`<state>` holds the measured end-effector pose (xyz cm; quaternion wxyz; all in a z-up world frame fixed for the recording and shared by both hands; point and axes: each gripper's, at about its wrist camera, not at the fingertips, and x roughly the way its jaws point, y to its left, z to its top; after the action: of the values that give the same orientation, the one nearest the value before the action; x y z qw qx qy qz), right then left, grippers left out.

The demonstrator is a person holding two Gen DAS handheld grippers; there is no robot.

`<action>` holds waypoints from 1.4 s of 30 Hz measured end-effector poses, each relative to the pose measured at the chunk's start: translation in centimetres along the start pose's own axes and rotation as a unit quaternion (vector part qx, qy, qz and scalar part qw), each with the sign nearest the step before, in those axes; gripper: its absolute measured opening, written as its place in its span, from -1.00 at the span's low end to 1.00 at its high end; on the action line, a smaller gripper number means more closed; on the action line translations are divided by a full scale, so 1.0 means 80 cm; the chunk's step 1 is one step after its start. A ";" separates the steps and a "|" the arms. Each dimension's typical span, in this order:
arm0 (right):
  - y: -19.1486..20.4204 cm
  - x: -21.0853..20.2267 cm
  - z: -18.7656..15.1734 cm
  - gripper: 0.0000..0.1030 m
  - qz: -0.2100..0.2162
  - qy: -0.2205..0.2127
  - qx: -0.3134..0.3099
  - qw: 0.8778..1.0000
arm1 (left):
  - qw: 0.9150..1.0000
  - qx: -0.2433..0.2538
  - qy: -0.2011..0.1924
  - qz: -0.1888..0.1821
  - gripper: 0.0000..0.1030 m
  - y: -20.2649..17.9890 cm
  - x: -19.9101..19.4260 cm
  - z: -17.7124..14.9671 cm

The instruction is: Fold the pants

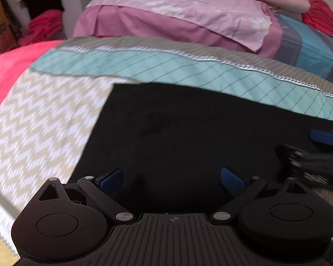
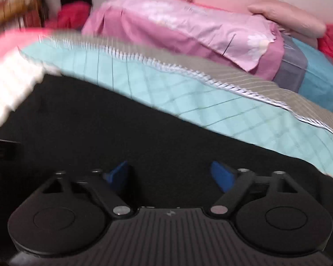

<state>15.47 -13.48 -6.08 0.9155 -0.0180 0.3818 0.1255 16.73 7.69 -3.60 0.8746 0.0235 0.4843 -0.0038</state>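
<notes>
The black pants lie flat on the bed as a folded dark slab with a straight left edge and a squared far-left corner. My left gripper hovers over their near part, open, its blue pads wide apart with nothing between them. The right gripper shows at the right edge of the left wrist view, above the same cloth. In the right wrist view the pants fill the lower half. My right gripper is open over them, its pads spread and holding nothing.
A bedspread with a beige zigzag panel and a teal checked band lies under the pants. Pink and purple pillows and a teal striped one are stacked behind. Red folded cloth and furniture stand at the far left.
</notes>
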 end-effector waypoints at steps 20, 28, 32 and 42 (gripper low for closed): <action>-0.358 -0.185 -0.153 0.84 -0.248 -0.100 0.381 0.885 | 0.999 0.008 0.042 0.013 1.00 -0.063 0.118 0.048; -0.367 -0.137 -0.146 -0.77 -0.276 -0.075 0.295 0.912 | 0.999 0.007 0.038 0.018 1.00 -0.061 0.111 0.043; -0.401 -0.155 -0.166 -0.80 -0.247 -0.093 0.387 0.884 | 0.999 0.008 0.039 0.017 1.00 -0.061 0.111 0.043; -0.297 -0.119 -0.111 0.41 -0.213 -0.036 0.203 0.955 | 0.999 0.011 0.034 0.014 1.00 -0.060 0.109 0.041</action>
<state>8.64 -39.70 -7.16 0.9185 0.0917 0.3533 -0.1519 24.03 2.93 -9.46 0.8574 0.0402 0.5130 0.0043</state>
